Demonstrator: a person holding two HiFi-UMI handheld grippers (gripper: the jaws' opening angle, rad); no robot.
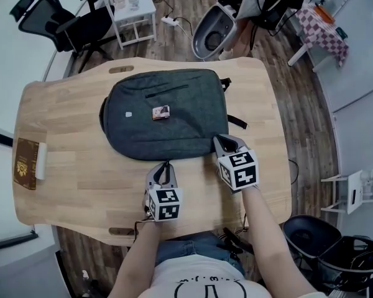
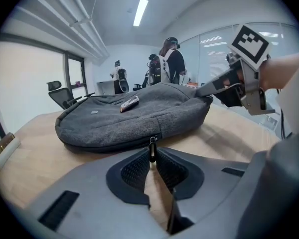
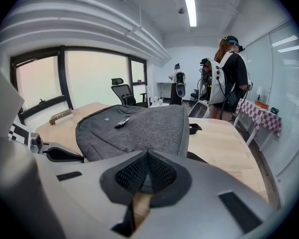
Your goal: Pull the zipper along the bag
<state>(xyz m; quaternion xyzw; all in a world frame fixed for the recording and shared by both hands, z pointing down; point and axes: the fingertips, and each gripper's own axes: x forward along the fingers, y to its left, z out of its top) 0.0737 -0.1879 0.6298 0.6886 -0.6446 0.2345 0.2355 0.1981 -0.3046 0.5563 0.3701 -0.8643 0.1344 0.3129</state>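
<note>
Twice held along lower edge of bag [image 1: 165,113] on worktop [image 1: 81,179]: zipper pull [image 2: 152,144] nipped in left gripper [image 2: 152,156] jaws, right corner fabric clamped tight in right gripper [image 1: 220,141] jaws; zip running leftward from pull, likely drag direction

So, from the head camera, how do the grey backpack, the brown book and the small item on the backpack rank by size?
1. grey backpack, by far the largest
2. brown book
3. small item
All lie at a similar distance, so the order is safe.
</note>
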